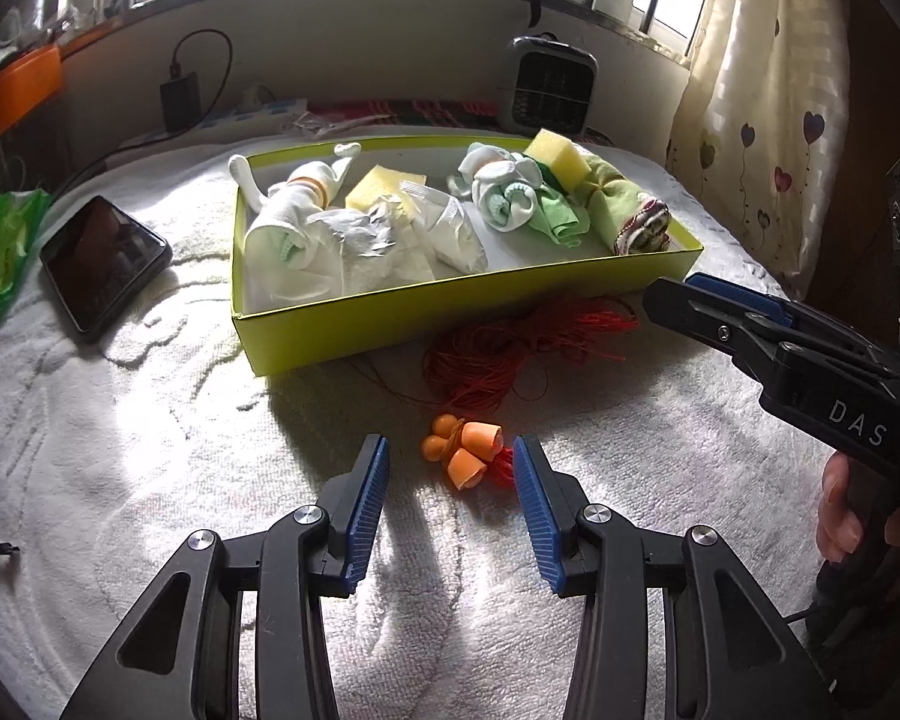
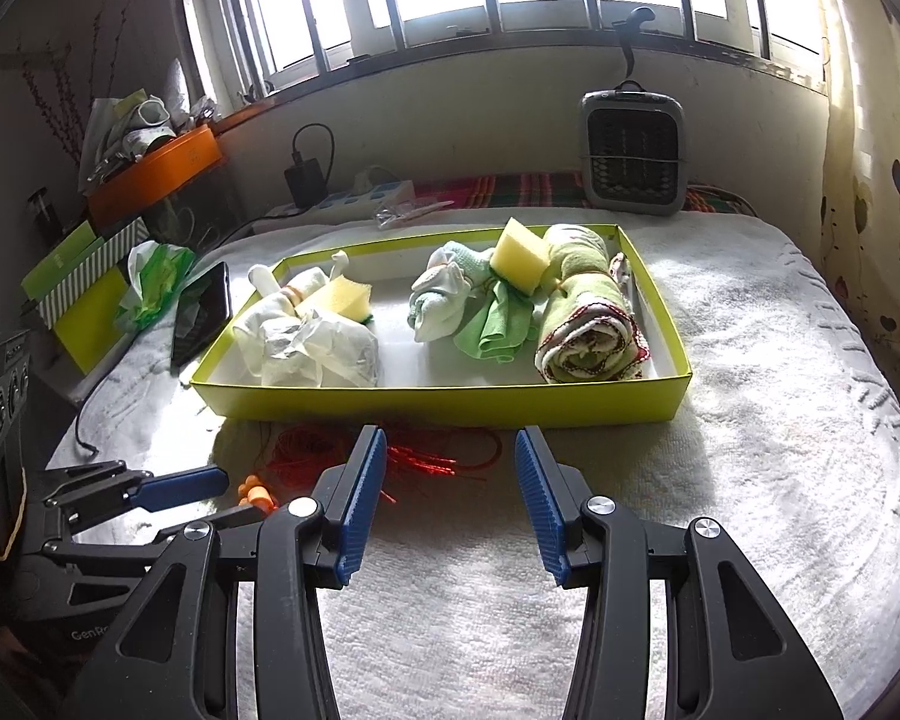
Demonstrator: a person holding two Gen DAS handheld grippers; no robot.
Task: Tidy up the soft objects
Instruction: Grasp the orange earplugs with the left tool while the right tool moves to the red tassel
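Note:
A cluster of orange earplugs point(image 1: 462, 450) on a red string lies on the white towel point(image 1: 150, 420), just ahead of and between the tips of my left gripper point(image 1: 452, 450). That gripper is open and its pads do not touch them. Behind them lies a tangle of red cord point(image 1: 510, 348), in front of the yellow-green box point(image 1: 390, 318). The box holds white socks point(image 1: 288, 210), yellow sponges point(image 1: 561, 159), green cloths and a rolled towel point(image 2: 588, 324). My right gripper point(image 2: 450, 444) stands open over bare towel, with the red cord point(image 2: 402, 450) just beyond its left fingertip. In the right wrist view the earplugs point(image 2: 255, 495) sit by the left gripper point(image 2: 234, 501).
A dark phone point(image 1: 105, 267) lies left of the box beside a green plastic bag point(image 1: 0, 246). A small grey heater point(image 2: 633, 150) and a charger point(image 2: 303, 177) stand at the back wall. An orange tray point(image 2: 156, 174) sits at the far left and a curtain point(image 1: 768, 108) hangs at the right.

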